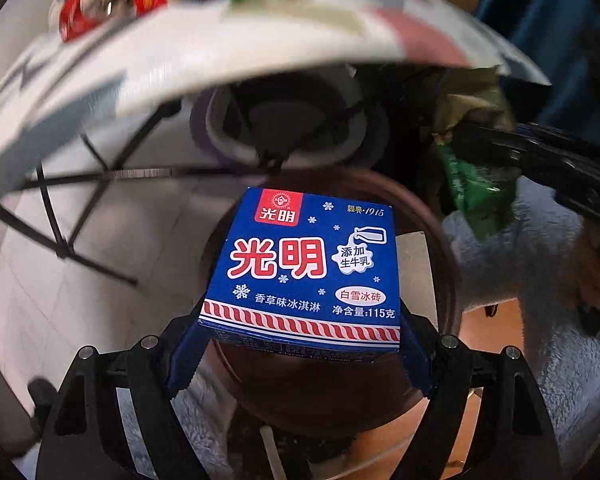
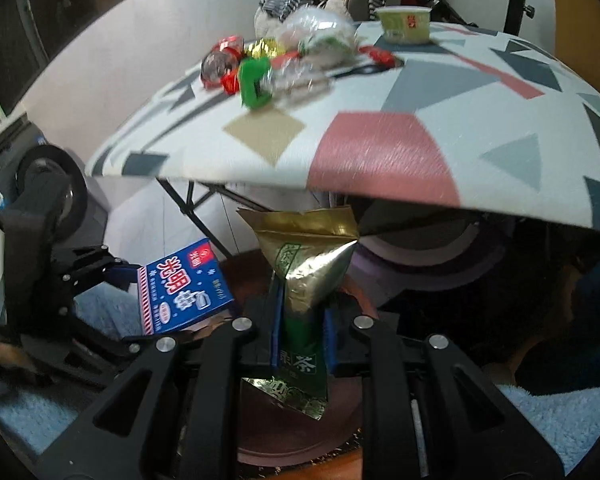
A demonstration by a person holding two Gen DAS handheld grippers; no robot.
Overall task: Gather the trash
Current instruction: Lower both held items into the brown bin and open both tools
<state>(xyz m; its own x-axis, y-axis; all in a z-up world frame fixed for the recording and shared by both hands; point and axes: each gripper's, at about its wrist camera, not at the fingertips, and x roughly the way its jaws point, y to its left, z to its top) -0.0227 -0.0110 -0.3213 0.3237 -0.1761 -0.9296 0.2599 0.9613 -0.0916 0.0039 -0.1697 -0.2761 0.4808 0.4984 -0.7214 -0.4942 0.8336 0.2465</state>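
glossy cardboard carton [image 1: 304,268], shiny foil packet [image 2: 308,276]

light: even indoor, bright on the patterned tabletop [image 2: 380,136], source unseen | shadow: dim and deep beneath the tabletop | blur: motion smear along the tabletop's edge and on the wrappers [image 2: 252,68] lying on it; blue carton [image 1: 304,264] below it prints sharp | distortion: fisheye bows the tabletop, corners black
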